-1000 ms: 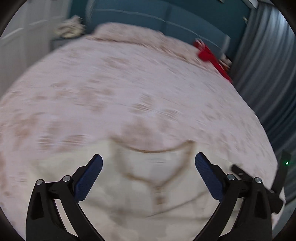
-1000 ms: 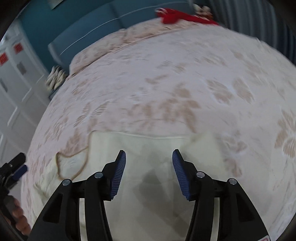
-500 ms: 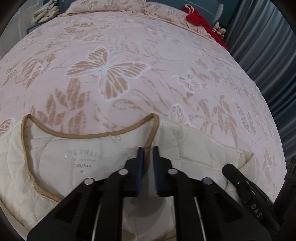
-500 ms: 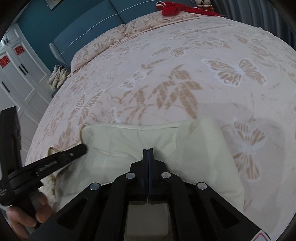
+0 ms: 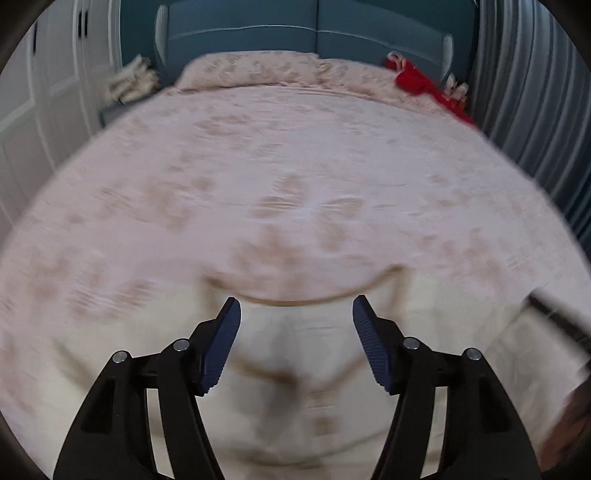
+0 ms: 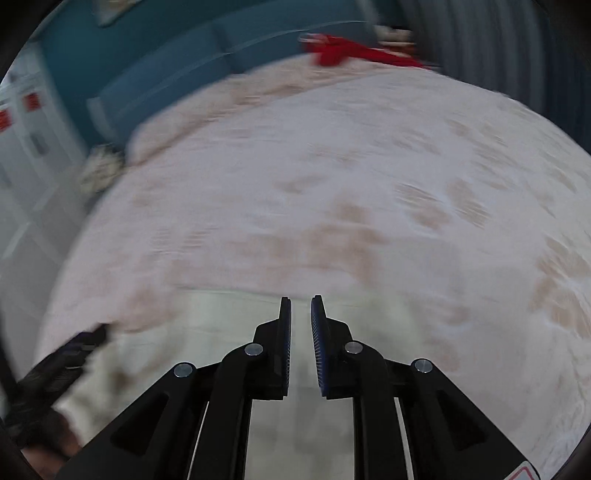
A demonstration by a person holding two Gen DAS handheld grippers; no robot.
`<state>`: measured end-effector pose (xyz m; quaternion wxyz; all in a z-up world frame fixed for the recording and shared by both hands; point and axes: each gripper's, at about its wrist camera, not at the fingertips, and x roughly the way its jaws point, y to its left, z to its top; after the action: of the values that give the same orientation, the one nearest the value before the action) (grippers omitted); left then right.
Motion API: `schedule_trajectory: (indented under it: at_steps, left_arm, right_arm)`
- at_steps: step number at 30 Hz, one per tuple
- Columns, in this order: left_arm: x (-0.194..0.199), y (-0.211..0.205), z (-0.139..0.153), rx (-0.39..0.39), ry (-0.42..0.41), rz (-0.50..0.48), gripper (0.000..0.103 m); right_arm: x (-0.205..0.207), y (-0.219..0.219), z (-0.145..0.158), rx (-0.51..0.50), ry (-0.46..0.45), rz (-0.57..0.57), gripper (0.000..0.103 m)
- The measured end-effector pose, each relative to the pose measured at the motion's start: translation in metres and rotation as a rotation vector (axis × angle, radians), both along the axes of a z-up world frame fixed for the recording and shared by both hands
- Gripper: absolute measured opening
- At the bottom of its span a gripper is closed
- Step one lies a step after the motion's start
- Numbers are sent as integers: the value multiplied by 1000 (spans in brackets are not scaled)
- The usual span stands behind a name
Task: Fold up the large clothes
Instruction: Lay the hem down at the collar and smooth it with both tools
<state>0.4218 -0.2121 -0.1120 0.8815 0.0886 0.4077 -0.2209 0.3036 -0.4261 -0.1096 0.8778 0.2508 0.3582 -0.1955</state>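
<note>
1. Cream quilted fabric, a garment [image 5: 295, 387] with a tan-trimmed neckline, lies spread at the near end of the bed [image 5: 295, 177], right under both grippers.
2. Both views are smeared with motion, so the pink bedspread's tan print shows only as blotches.
3. Over the neckline hangs the left gripper [image 5: 295, 343], its blue-padded fingers [image 5: 221, 347] standing well apart; they have just been opening, and nothing is pinched between them, only the cloth showing below.
4. Further along the same garment [image 6: 221, 325], the right gripper [image 6: 301, 343] shows a narrow slit between its fingers [image 6: 319, 350]. These too have just been opening, a little, and I see no fabric caught in the gap.
5. At the lower left of the right wrist view the other gripper's black body shows as a blur, with part of a hand [image 6: 55, 443] beneath it.
6. At the far end of the bed a pillow [image 5: 251, 68] lies against a teal headboard [image 5: 314, 22].
7. Something red [image 5: 424, 85] lies at the bed's far right corner, near grey curtains [image 5: 535, 92].
8. White cupboard doors [image 5: 44, 92] stand along the left side.
</note>
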Motion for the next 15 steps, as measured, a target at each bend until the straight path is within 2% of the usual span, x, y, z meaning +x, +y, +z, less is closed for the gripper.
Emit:
schedule_trajectory:
  at_steps: [2, 4, 5, 7, 8, 9, 11, 12, 13, 14, 15]
  left_arm:
    - [17, 14, -7, 89, 2, 12, 60]
    - [34, 17, -23, 167, 45, 18, 55]
    - [41, 18, -33, 191, 62, 21, 50]
    - [50, 19, -50, 228, 93, 14, 47]
    - [51, 18, -58, 237, 96, 11, 47]
    - [50, 18, -62, 241, 85, 9, 47]
    - [45, 21, -69, 241, 34, 7, 49]
    - [44, 24, -71, 228, 26, 10, 49]
    - [44, 29, -72, 197, 22, 21, 49]
    - [44, 34, -73, 170, 21, 34, 49]
    - [44, 36, -72, 156, 17, 44, 49]
  right_arm:
    - [35, 32, 4, 48, 10, 154, 15]
    - [64, 58, -5, 99, 23, 260, 13]
    - [85, 78, -13, 86, 53, 324, 13]
    - [113, 105, -33, 47, 120, 414, 10]
    - [126, 116, -54, 59, 186, 462, 2]
    - [133, 118, -67, 49, 229, 476, 0]
    - [133, 110, -74, 17, 210, 481, 0]
    - [130, 99, -70, -37, 212, 433, 0]
    - [126, 88, -69, -146, 236, 352, 0]
    - [122, 77, -69, -177, 238, 316, 0]
    - [116, 62, -71, -113, 203, 297, 0]
